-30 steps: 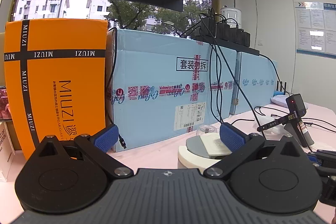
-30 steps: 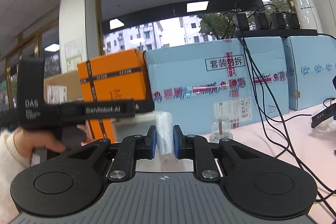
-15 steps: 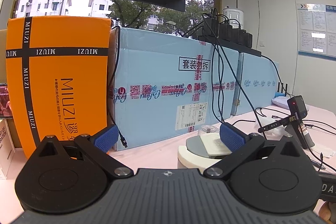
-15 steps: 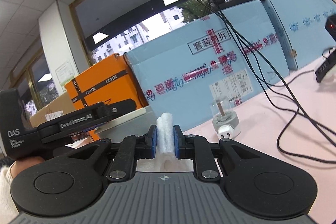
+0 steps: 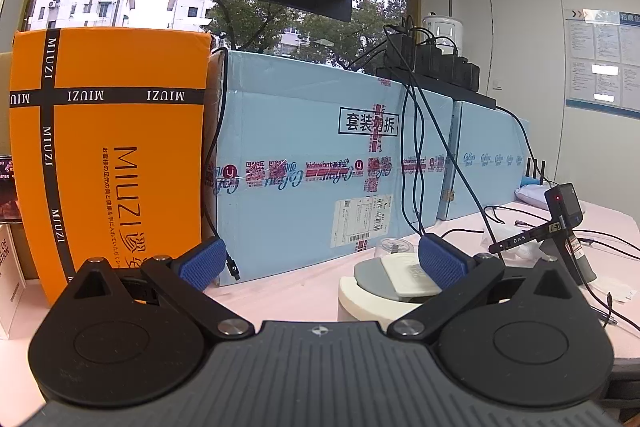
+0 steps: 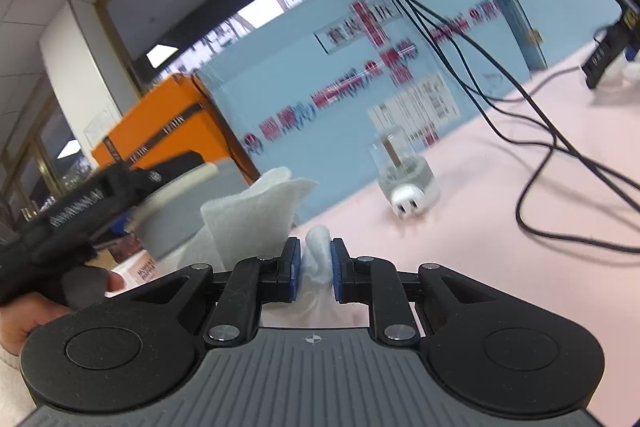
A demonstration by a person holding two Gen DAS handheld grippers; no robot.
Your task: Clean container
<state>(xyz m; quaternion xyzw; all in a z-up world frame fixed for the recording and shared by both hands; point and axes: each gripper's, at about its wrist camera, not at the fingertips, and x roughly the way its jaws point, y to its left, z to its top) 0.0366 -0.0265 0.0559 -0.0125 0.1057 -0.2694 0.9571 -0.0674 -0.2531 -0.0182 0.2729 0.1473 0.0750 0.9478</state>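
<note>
On a pink table (image 5: 304, 291) lined with cartons, an orange box (image 5: 108, 155) marked MIUZI stands at far left in the left wrist view, a long pale blue box (image 5: 320, 179) just beside it to the right, black cables (image 5: 416, 155) trailing down its face from a row of chargers on top. The left gripper (image 5: 320, 263) hangs above the table with its jaws spread wide, nothing between its blue pads (image 5: 200, 263). Past the right-hand pad sits the container (image 5: 360, 301), a cream round vessel with a grey lid and a white panel on top, resting on the table in front of the blue box. Behind it stands a small clear glass jar (image 5: 394, 247), and further right another black handheld device (image 5: 564, 227) is propped upright on the table. In the right wrist view, tilted and motion-blurred, the person's left hand (image 6: 28, 311) grips a black handle at the left edge, with the container (image 6: 176, 203) partly hidden behind it. At centre, the right gripper (image 6: 314, 267) has its jaws pressed onto a white cloth (image 6: 260, 223), one loose fold standing up to the left of the pinch. To the right, the clear jar (image 6: 404, 163) stands on the pink surface with a white plug adapter (image 6: 408, 205) lying against its base.
</note>
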